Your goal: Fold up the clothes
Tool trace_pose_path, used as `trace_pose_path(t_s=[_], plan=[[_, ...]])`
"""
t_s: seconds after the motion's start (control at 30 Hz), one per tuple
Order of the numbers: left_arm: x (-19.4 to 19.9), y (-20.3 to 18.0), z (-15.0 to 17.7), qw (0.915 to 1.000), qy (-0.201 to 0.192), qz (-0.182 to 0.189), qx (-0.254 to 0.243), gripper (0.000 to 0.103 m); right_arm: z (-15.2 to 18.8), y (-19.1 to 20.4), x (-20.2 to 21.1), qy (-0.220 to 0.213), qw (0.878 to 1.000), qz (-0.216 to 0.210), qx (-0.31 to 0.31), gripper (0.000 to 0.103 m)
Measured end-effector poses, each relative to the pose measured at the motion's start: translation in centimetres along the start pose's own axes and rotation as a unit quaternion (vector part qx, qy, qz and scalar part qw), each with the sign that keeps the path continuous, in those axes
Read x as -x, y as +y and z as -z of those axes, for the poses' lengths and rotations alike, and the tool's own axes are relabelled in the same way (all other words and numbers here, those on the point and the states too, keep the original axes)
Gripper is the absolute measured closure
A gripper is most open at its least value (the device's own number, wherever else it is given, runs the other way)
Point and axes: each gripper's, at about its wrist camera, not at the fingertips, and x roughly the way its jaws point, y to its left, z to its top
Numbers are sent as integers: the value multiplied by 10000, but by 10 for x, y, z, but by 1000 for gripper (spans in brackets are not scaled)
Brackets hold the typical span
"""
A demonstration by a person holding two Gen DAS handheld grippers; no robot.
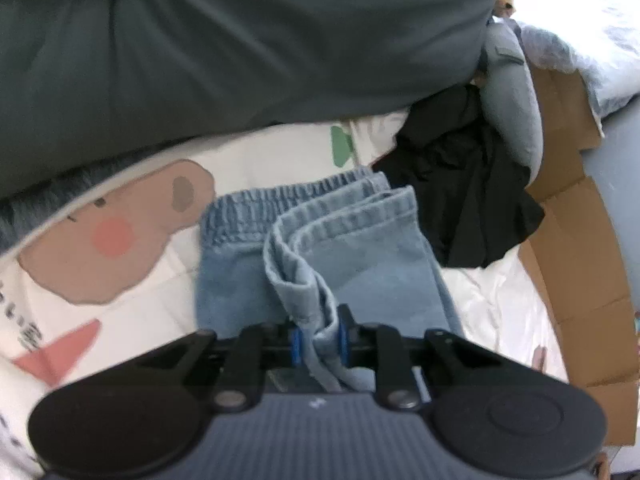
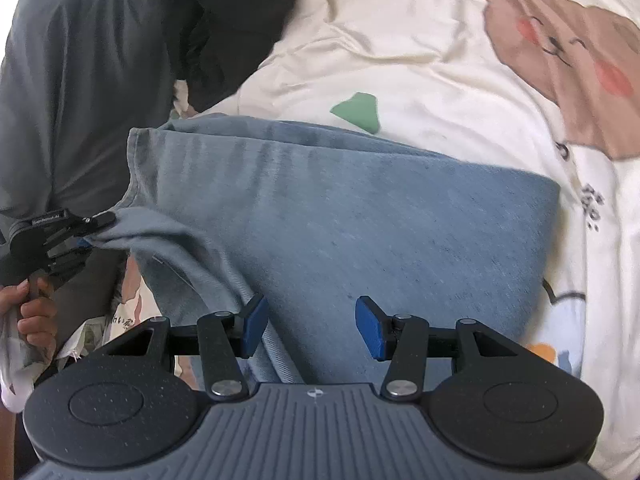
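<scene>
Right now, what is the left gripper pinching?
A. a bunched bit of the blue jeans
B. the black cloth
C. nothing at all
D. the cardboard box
A: in the left wrist view the left gripper has its blue pads closed on a bunched fold of the blue jeans, which lie on the bear-print bedsheet.

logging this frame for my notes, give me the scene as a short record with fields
garment: light blue jeans, partly folded, hems doubled back near the elastic waistband
surface: white cartoon-print bedding
left gripper: shut on a bunched fold of the jeans
right gripper: open above the denim, nothing between the pads
nearby: black garment, grey duvet, cardboard box
</scene>
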Motion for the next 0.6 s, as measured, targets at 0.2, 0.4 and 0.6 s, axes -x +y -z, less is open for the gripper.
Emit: trace_pose_path(t_s=[0.2,0.4,0.6], plan=[[0,23,-12,9999,111,-117,-24,86,12,-14,11,-12,9995,237,-203,47],[-9,38,-8,9991,181,-284,-263,87,21,-24,18,-12,9987,461,-215,47],[-19,46,-6,9987,190,-354,-324,86,23,-28,17,41,9970,757,-180,47]])
